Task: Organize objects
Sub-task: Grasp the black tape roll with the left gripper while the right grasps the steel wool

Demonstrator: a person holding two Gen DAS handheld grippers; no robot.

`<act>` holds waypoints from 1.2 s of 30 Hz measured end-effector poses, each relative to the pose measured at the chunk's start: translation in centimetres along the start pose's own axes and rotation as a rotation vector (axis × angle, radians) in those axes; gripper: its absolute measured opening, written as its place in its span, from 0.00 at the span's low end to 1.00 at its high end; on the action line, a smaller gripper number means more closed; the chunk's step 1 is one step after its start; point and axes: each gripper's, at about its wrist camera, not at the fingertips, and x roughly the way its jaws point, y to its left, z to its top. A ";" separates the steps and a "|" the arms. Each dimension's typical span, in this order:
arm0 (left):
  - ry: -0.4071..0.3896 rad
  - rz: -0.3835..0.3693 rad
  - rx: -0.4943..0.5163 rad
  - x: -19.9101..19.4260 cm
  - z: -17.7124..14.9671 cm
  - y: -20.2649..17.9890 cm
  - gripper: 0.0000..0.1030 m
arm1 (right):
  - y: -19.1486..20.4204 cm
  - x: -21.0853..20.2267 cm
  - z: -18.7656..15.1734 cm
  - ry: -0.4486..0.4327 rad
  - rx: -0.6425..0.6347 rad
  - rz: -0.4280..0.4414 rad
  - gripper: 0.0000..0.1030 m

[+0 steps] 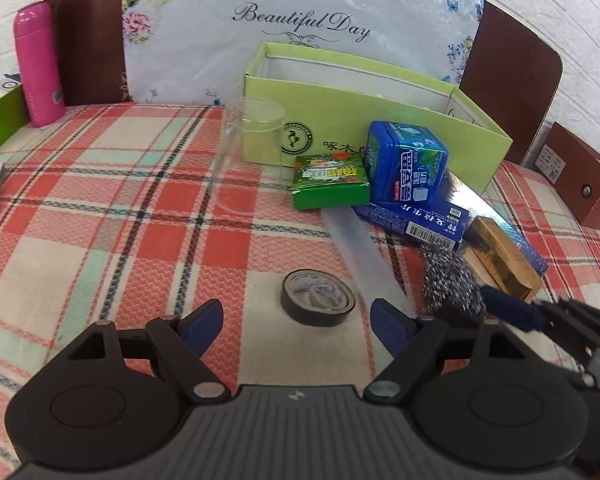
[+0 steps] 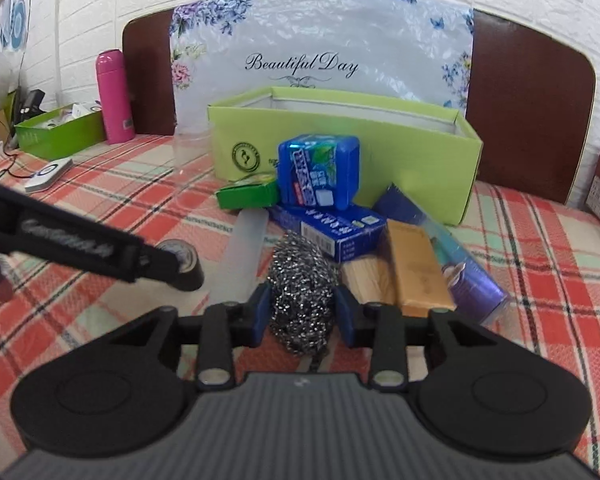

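Right gripper [image 2: 303, 312] is in on the steel wool scourer [image 2: 302, 300], blue pads tight against both flanks, so I call that a grip. The scourer sits at the near edge of the pile, low over the plaid cloth [image 2: 540, 240]; whether it is off the cloth I cannot tell.

Left gripper [image 1: 298, 324] is spread wide and holding nothing, with the black tape roll [image 1: 318, 298] flat on the cloth just ahead at twelve o'clock.

Out from the scourer: the tan box [image 2: 418, 268] lies close at its two o'clock, the long blue carton [image 2: 332, 228] touching or nearly so at twelve, and the blue tub [image 2: 318, 172] perched on that carton. Behind everything, the open green box [image 2: 420, 160], likely where it all goes.

The risks as I see them: steel wool snags, and a strand caught on a carton corner could drag the carton and tip that tub. It also squashes, so the pads may hold less than they seem to, and it could slip out on the way over the box wall. The two grippers are close, too; a reach for the tape could knock the right one.
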 end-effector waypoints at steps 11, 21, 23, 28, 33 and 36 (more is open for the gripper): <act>0.041 -0.085 0.069 1.8 0.6 -0.3 0.47 | -1.4 -5.0 -1.8 0.044 0.069 0.105 0.30; 0.066 -0.063 0.049 -1.8 -3.0 1.1 0.64 | -1.2 -5.1 -3.4 0.077 0.101 0.110 0.39; 0.066 -0.072 0.029 -1.6 -2.5 1.0 0.60 | -1.1 -5.1 -3.4 0.076 0.104 0.110 0.39; 0.061 -0.112 0.032 0.0 -1.4 -0.2 0.54 | -1.3 -5.3 -3.7 0.084 0.123 0.098 0.42; 0.051 -0.124 0.050 0.7 -1.1 -1.3 0.44 | -1.3 -5.5 -3.9 0.086 0.125 0.094 0.42; 0.054 -0.116 0.066 -0.3 -1.7 -1.1 0.44 | -1.3 -5.4 -3.9 0.087 0.125 0.095 0.42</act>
